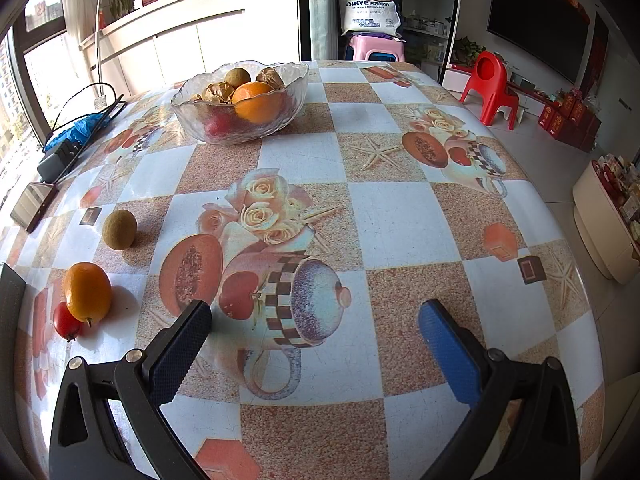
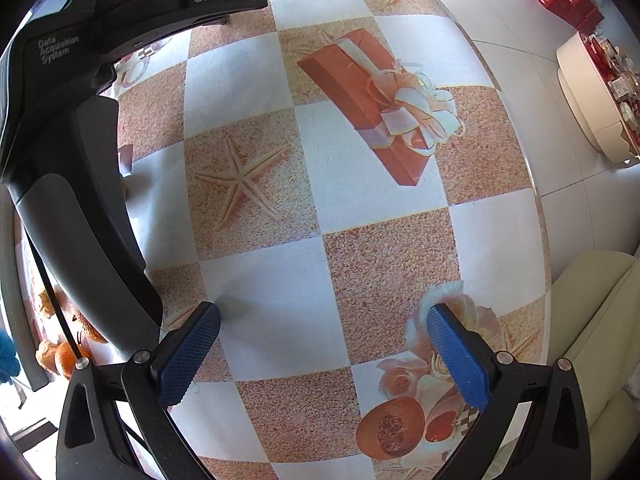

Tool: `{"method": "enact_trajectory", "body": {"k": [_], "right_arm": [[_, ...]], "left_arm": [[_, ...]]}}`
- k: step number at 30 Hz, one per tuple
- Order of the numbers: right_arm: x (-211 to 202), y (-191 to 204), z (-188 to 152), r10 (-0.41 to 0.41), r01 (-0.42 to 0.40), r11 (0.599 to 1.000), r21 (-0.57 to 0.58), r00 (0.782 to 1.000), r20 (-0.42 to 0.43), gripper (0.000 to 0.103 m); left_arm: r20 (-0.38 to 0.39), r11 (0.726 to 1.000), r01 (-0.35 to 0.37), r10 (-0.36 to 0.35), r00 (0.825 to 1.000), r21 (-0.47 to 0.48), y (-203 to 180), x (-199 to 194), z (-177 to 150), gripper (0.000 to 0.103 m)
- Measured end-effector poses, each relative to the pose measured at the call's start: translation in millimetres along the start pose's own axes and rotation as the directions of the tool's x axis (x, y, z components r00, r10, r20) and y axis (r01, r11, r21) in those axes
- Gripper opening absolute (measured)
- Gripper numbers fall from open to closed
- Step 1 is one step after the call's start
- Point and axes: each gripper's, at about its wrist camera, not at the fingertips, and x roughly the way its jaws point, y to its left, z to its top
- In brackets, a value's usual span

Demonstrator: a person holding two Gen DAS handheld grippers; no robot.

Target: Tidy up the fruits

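grippers left (image 1: 314, 316) and right (image 2: 322, 322) spread over tablecloth (image 2: 280, 280), table edge (image 2: 540, 216) near.

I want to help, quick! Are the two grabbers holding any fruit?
Left gripper: open, holding nothing.
Right gripper: open, holding nothing.

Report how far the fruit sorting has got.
Done: the glass bowl already holds an orange, walnuts and other fruit. In hand: nothing; the left gripper and right gripper are both open and empty. Left: three loose pieces on the table, namely the brown round fruit, the oval orange fruit and the small tomato.
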Motion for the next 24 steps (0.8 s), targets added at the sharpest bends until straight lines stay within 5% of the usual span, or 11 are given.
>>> {"method": "enact_trajectory", "body": {"k": [15,17,20,24], "right_arm": [[3.7,-0.6,22.0,0.005,-0.002,0.999,0.032,0.997,-0.072,0.103],[3.9,-1.0,23.5,0.005,-0.003,0.999,0.037,0.998,-0.07,0.103],[3.0,-2.2,24.9,0.006,-0.005,1.0,0.019,0.998,-0.059,0.103],[0.8,-2.3,25.8,0.007,-0.005,1.0,0.024,0.998,-0.057,0.103]], "left_arm": [[-0.002,1.0,-0.01,0.01,1.0,-0.005,-2.7,5.7,2.1,0.103],[-0.083,1.0,0.007,-0.005,0.997,0.022,-4.7,9.2,6.1,0.103],[-0.255,0.991,0.085,-0.055,0.965,0.108,-8.3,17.7,19.6,0.103],[-0.425,0.977,0.158,-0.084,0.901,0.143,-10.5,23.8,31.1,0.103]]}}
